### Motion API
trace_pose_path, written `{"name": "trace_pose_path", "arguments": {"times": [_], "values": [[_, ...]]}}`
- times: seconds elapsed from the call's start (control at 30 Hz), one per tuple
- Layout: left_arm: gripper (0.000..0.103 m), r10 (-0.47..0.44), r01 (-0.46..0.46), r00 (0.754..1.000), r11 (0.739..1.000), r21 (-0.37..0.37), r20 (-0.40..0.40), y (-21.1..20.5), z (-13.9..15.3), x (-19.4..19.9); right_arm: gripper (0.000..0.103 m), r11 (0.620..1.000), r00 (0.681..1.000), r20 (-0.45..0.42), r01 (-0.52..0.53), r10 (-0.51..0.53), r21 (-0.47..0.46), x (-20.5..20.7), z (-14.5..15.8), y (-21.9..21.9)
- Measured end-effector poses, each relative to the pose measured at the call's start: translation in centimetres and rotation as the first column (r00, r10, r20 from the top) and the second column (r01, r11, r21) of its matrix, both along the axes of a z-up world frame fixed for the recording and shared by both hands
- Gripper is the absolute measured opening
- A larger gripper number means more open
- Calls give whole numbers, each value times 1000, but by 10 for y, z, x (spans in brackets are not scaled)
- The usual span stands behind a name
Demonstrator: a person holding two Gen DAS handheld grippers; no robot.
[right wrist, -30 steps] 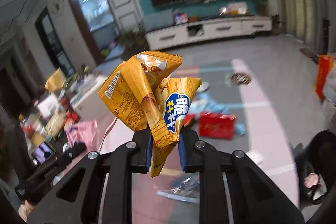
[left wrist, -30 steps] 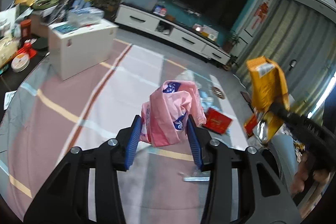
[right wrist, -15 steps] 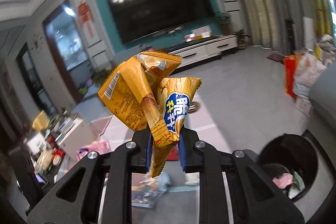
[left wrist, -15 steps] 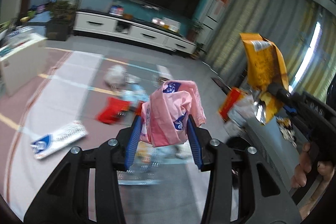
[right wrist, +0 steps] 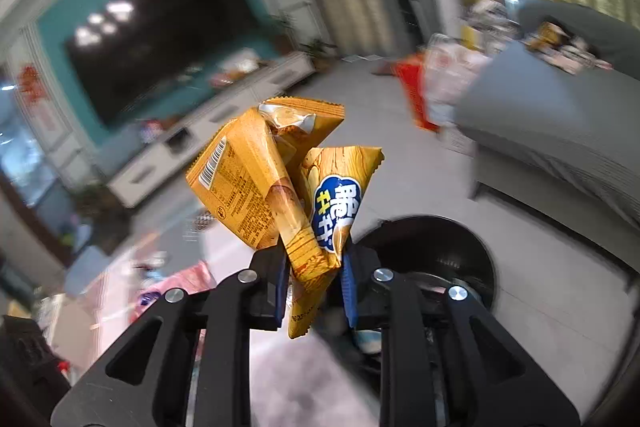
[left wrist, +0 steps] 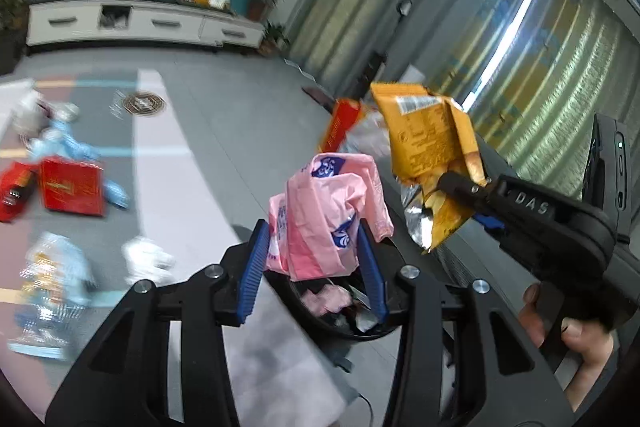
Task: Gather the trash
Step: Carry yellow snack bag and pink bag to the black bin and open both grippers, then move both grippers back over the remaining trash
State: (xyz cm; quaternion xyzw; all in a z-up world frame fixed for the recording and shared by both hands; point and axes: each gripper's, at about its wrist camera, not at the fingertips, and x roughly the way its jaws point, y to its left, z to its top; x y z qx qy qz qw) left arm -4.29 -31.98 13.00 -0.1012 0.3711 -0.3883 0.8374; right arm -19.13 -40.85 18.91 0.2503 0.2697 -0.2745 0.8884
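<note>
A crumpled pink plastic bag [left wrist: 324, 211] stands between the blue pads of my left gripper [left wrist: 314, 239], which is shut on it. Just below and behind it lies the black round trash bin [left wrist: 332, 329], with pink and white scraps inside. To the right, my right gripper [left wrist: 460, 187] is shut on a yellow snack bag [left wrist: 428, 135]. In the right wrist view the same snack bag [right wrist: 280, 187] sticks up from the right gripper [right wrist: 314, 267], and the bin [right wrist: 460, 239] sits on the floor just beyond the fingers. The pink bag [right wrist: 180, 283] shows blurred at lower left.
Litter lies on the floor to the left: red boxes [left wrist: 72, 187], a blue-white wrapper [left wrist: 52, 275], a white crumpled piece [left wrist: 148, 259]. A grey sofa [right wrist: 540, 131] stands right of the bin, a red bag [left wrist: 340, 123] beyond it. A hand [left wrist: 576, 339] holds the right gripper.
Both views have swung to the right, away from the littered floor toward the curtains and sofa. The black bin has come in under both grippers. Each gripper still holds its bag.
</note>
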Motion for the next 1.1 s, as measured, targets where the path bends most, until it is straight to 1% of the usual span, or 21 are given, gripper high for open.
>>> {"name": "trace_pose_path", "arguments": {"times": [0.07, 0.13, 0.27, 0.4, 0.43, 0.5, 0.53, 0.57, 0.6, 0.63, 0.67, 0.7, 0.73, 0.77, 0.83, 0.87, 0.93, 1.0, 1.03, 1.07, 1.1], "values": [[45, -30, 30, 999, 1000, 4, -30, -18, -11, 4, 24, 999, 997, -54, 48, -48, 1, -4, -11, -12], [45, -65, 66, 996, 998, 7, -65, -36, -24, 9, 24, 994, 989, -110, 106, -102, 31, -11, -28, -28], [45, -122, 125, 985, 992, 16, -118, -63, -45, 9, 25, 980, 963, -204, 193, -178, 54, -16, -55, -49], [47, -163, 167, 973, 986, 10, -162, -89, -69, 13, 26, 970, 951, -227, 233, -212, 73, -23, -66, -59], [48, -165, 171, 970, 985, 19, -176, -95, -75, 12, 28, 968, 948, -233, 240, -218, 73, -23, -67, -61], [52, -180, 188, 962, 982, 18, -207, -102, -83, 11, 29, 965, 944, -243, 248, -222, 82, -24, -70, -65], [63, -187, 195, 958, 981, 16, -218, -105, -86, 11, 29, 965, 942, -252, 249, -221, 84, -23, -72, -66], [81, -186, 195, 957, 981, 20, -221, -108, -88, 10, 30, 965, 940, -259, 250, -221, 84, -22, -73, -67], [89, -179, 189, 960, 982, 23, -216, -108, -89, 9, 36, 963, 937, -266, 255, -225, 84, -22, -74, -67], [91, -175, 183, 962, 983, 19, -207, -106, -87, 8, 44, 962, 937, -265, 258, -228, 85, -22, -72, -68], [93, -177, 182, 966, 983, 9, -191, -104, -85, 6, 49, 962, 938, -259, 261, -231, 87, -22, -71, -69], [94, -183, 187, 966, 982, 4, -182, -101, -82, 5, 59, 960, 939, -250, 266, -237, 91, -22, -70, -70], [95, -182, 186, 966, 982, 6, -181, -97, -77, 3, 63, 959, 940, -244, 268, -240, 91, -23, -68, -70], [97, -172, 177, 969, 984, 9, -178, -89, -72, 4, 65, 960, 941, -237, 267, -240, 88, -24, -66, -68], [99, -148, 150, 973, 989, -5, -176, -77, -64, 8, 75, 961, 943, -225, 266, -243, 77, -24, -61, -63], [100, -128, 128, 976, 992, -13, -176, -66, -60, 10, 77, 962, 946, -216, 263, -242, 73, -23, -58, -61], [100, -88, 86, 982, 996, -19, -169, -43, -50, 13, 84, 968, 957, -183, 243, -227, 66, -20, -49, -52], [100, -25, 25, 989, 1000, 2, -144, -9, -38, 16, 89, 973, 967, -141, 221, -210, 62, -15, -38, -41], [100, -3, 4, 991, 1000, 10, -133, 2, -33, 16, 90, 976, 972, -122, 207, -199, 62, -13, -34, -36], [100, 38, -36, 992, 999, 25, -118, 22, -26, 17, 91, 980, 978, -100, 188, -181, 63, -9, -29, -30], [100, 75, -71, 992, 997, 39, -105, 39, -19, 17, 94, 985, 985, -72, 159, -154, 64, -5, -23, -21]]}}
